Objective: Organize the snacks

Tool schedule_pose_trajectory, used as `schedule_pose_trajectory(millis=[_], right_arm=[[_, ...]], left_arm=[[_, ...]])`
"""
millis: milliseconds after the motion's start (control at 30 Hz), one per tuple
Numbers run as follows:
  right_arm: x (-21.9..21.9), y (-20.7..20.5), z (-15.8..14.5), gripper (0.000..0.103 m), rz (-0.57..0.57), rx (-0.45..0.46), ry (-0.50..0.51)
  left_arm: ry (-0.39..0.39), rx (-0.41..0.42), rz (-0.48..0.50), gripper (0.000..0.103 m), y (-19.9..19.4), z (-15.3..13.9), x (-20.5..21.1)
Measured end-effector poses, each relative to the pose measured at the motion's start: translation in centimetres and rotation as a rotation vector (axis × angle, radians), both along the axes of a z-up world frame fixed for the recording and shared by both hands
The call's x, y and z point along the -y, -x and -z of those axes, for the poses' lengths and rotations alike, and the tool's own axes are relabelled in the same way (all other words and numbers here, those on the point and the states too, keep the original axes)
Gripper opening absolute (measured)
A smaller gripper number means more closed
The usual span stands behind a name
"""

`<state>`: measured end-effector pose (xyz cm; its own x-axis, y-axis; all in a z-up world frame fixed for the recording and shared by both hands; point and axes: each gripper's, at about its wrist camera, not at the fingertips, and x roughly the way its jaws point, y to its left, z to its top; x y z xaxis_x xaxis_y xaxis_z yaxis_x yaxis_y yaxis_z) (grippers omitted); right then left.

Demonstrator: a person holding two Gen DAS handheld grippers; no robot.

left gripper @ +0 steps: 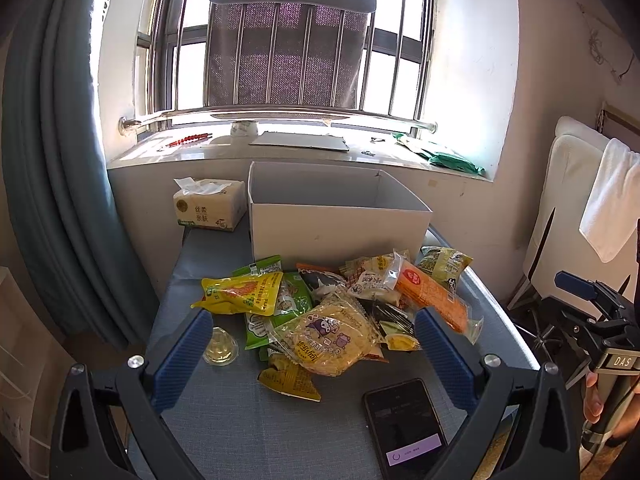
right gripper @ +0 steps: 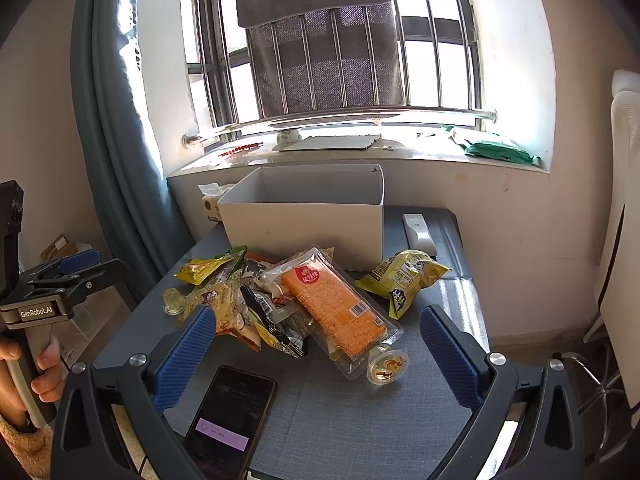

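A pile of snack packets lies on a grey-blue table (left gripper: 224,420) in front of an open white box (left gripper: 336,224). The pile includes a yellow packet (left gripper: 240,292), a round yellow biscuit pack (left gripper: 332,338), a long orange pack (left gripper: 432,294) and a clear jelly cup (left gripper: 220,346). In the right wrist view the orange pack (right gripper: 336,308), a yellow-green bag (right gripper: 404,274), a jelly cup (right gripper: 386,364) and the box (right gripper: 304,220) show. My left gripper (left gripper: 314,344) is open and empty above the pile's near side. My right gripper (right gripper: 318,340) is open and empty over the orange pack.
A black phone (left gripper: 404,428) lies at the table's near edge, also in the right wrist view (right gripper: 232,420). A tissue pack (left gripper: 210,204) stands left of the box. A white remote (right gripper: 418,232) lies right of it. Windowsill and blue curtain (left gripper: 52,160) stand behind.
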<state>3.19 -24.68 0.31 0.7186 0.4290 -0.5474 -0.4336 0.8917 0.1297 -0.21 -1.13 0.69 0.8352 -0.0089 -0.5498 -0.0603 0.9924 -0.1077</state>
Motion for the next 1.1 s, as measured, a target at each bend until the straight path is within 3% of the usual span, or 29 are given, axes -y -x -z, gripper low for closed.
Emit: schedule_pose_trajectory(millis=[567, 800, 1100], right_arm=[[0.0, -0.3, 0.3, 0.103, -0.009, -0.011, 0.000], [0.2, -1.2, 1.3, 0.103, -0.065, -0.076, -0.036], [-2.4, -6.7, 4.8, 0.103, -0.219, -0.095, 0.183]], left_arm=[[-0.005, 0.002, 0.003, 0.103, 0.1, -0.1, 0.0], [-0.005, 0.010, 0.006, 0.103, 0.2, 0.0, -0.1], [0.037, -0.003, 0.018, 0.103, 0.3, 1.2, -1.0]])
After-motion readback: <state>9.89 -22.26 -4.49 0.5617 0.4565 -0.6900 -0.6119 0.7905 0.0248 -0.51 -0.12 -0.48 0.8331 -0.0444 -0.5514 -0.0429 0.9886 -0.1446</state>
